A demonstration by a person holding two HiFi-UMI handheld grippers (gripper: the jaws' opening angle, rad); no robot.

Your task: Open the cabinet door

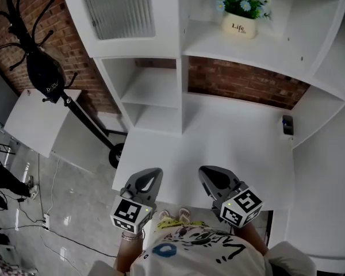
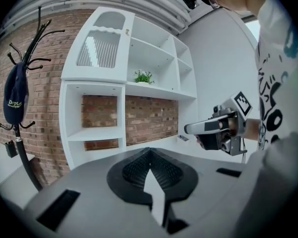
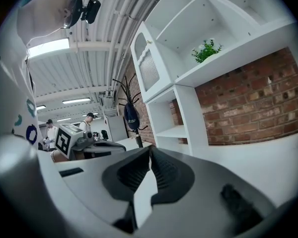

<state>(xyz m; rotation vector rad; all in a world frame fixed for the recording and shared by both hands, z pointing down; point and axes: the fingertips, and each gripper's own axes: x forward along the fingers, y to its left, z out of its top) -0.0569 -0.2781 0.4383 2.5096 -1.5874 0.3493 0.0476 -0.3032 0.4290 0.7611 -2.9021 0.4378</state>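
The cabinet door is white with a ribbed glass pane. It sits shut at the upper left of the white shelf unit, and shows again as the cabinet door and the cabinet door. Both grippers hover side by side over the near edge of the white desk, well short of the door. My left gripper is shut with nothing in it, its tips meeting in the left gripper view. My right gripper is likewise shut and empty, as the right gripper view shows.
A potted plant stands on the shelf to the right of the door. A small dark device lies at the desk's right end. Left of the unit stand a coat rack with a cap and a low white table. People stand far back.
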